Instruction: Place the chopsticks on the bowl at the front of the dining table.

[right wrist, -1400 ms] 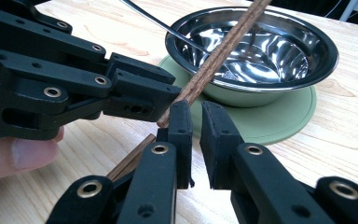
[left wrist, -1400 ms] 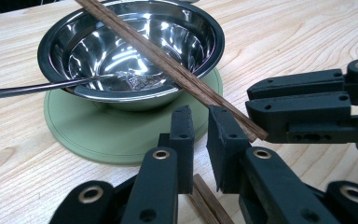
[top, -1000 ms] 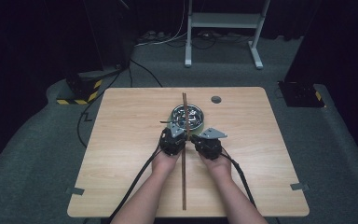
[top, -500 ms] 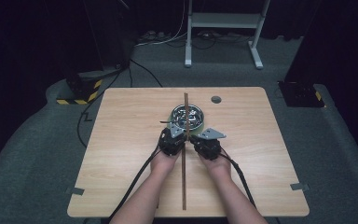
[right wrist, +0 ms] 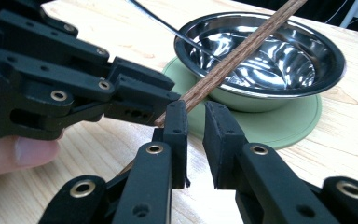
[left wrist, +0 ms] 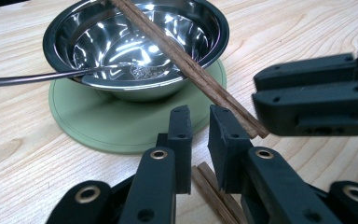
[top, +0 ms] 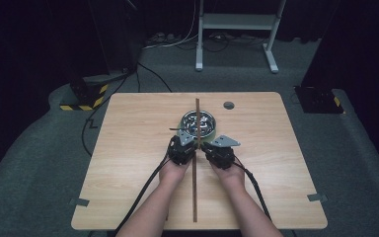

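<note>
Both tools' jaws easing open; chopsticks (top: 196, 163) rest across bowl (top: 198, 123).

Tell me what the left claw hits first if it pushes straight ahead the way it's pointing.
Probably the green mat under the steel bowl, then the bowl's wall. The left claw points straight at them, with the wooden chopsticks running alongside its line; depth is hard to judge.
</note>
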{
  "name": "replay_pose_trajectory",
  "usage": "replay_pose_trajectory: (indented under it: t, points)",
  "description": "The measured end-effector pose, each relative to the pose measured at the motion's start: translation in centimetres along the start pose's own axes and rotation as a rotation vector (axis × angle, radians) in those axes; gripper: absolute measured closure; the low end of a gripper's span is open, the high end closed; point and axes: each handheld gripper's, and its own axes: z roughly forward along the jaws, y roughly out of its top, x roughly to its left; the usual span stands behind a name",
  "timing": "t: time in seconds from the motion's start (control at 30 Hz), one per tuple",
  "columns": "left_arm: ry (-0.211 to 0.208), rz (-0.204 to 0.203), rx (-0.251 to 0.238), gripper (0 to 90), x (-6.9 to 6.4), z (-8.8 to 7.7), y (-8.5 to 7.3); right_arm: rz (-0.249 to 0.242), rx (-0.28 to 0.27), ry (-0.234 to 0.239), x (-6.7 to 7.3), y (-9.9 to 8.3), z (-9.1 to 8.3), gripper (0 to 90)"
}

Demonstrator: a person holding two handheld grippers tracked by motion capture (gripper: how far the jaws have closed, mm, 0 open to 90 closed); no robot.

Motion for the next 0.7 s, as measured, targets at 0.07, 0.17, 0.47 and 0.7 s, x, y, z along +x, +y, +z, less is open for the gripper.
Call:
replay_pose_trajectory:
  t: [0.07, 0.17, 0.47, 0.7]
  points:
    - [0.005, -0.001, 0.004, 76.8, 0.0, 0.0, -0.1, 0.011, -0.003, -0.003, -0.1, 0.0, -0.1, 78.0]
    - [0.026, -0.025, 0.007, 72.8, 0.4, -0.4, -0.4, 0.016, -0.005, -0.006, -0.2, -0.1, -0.3, 76.8]
    - [0.090, -0.107, -0.044, 55.5, 4.8, -6.3, -3.5, 0.022, -0.018, -0.037, -0.6, -0.4, -0.8, 74.8]
    - [0.210, -0.118, 0.009, 46.0, 9.1, -11.1, -8.6, 0.025, -0.019, -0.080, 0.2, 0.5, -1.4, 72.3]
